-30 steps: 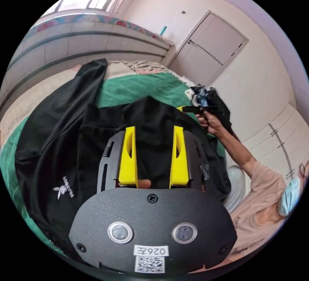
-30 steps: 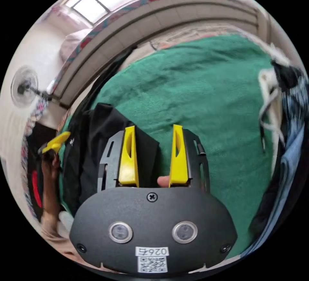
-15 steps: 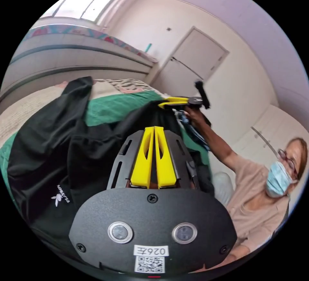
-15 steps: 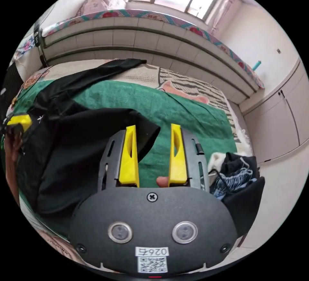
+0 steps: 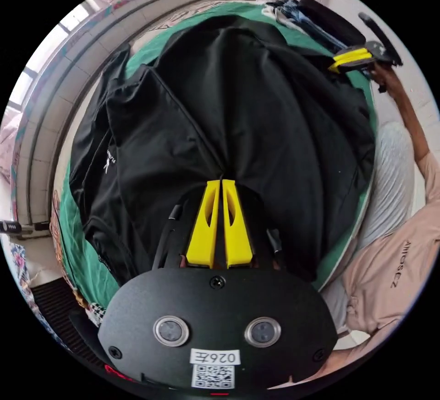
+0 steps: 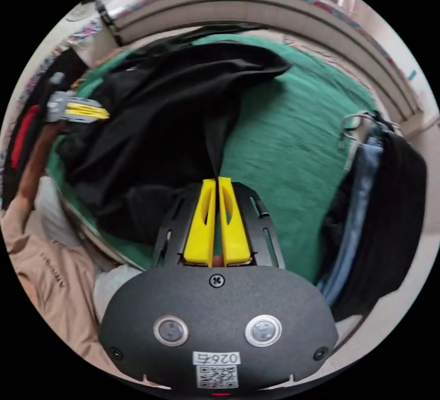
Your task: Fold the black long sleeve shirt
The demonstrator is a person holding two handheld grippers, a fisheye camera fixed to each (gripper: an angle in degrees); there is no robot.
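Now both tongs [image 5: 222, 183] [image 6: 218, 180] clamped, blk shirt [image 5: 256, 111], green bed [image 6: 293, 143]

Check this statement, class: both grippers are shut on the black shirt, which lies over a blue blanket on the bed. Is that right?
One detail is wrong: the blanket is green, not blue, as the right gripper view shows plainly. The rest stands: the left gripper and the right gripper each pinch the black shirt over that blanket.

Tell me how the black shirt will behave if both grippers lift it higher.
Probably floppy: the black shirt pulls into a peak at the left gripper and the right gripper. It looks thin, so likely light. Loose parts would probably trail over the green blanket.
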